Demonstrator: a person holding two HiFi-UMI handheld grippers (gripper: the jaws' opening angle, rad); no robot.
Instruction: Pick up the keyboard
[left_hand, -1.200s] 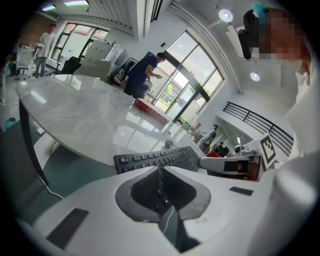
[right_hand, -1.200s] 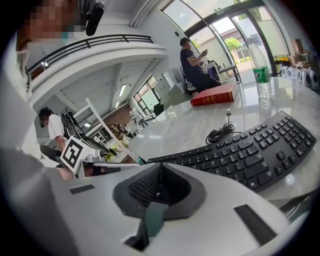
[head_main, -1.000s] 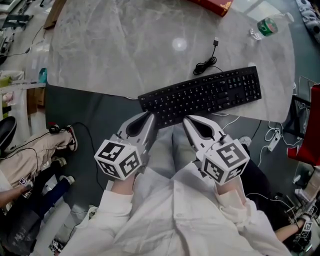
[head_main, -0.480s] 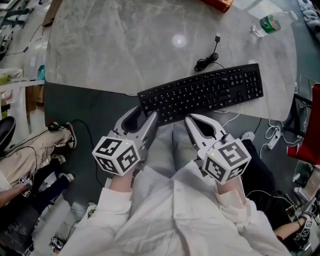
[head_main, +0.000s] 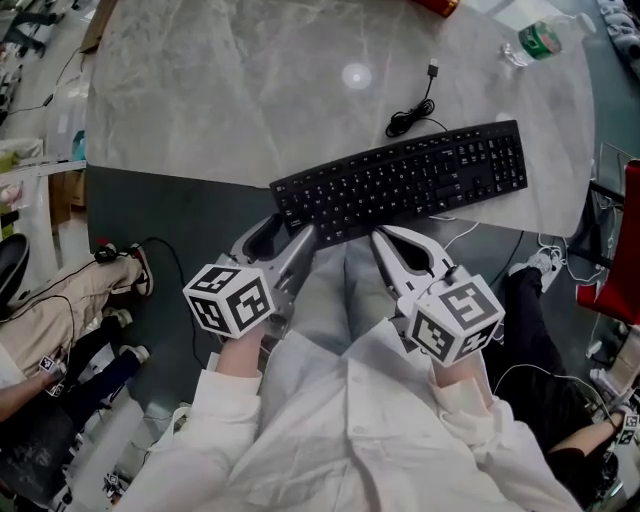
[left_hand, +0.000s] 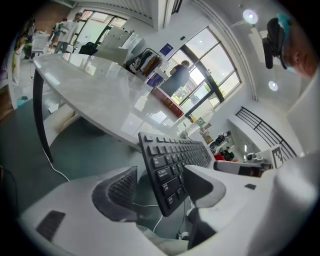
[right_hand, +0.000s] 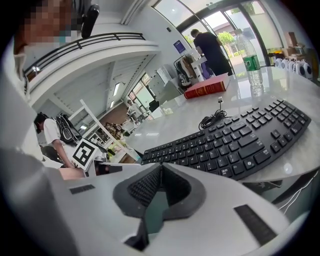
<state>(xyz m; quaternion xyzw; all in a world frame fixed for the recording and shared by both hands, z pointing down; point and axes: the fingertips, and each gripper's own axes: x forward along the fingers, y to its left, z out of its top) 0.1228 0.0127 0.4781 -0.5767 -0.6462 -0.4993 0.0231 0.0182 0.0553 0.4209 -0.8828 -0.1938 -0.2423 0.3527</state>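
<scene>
A black keyboard (head_main: 405, 182) lies slantwise along the near edge of the marble table (head_main: 220, 90), its cable (head_main: 412, 115) coiled behind it. My left gripper (head_main: 283, 232) is at the keyboard's near-left corner, its jaws opening wide. In the left gripper view that corner of the keyboard (left_hand: 172, 160) stands between the jaws (left_hand: 162, 185), and the pads do not press on it. My right gripper (head_main: 385, 237) is shut on nothing, just short of the keyboard's front edge near its middle. In the right gripper view the keyboard (right_hand: 235, 142) lies beyond the closed tips (right_hand: 159, 167).
A water bottle (head_main: 540, 42) and a red book (head_main: 440, 5) sit at the table's far right. Below the table edge are dark floor, loose cables, a seated person's legs (head_main: 60, 310) at the left and a red chair (head_main: 625, 250) at the right.
My left gripper's jaws have gone from shut to wide open, and now straddle the keyboard's near-left corner. The right gripper stays shut in much the same place.
</scene>
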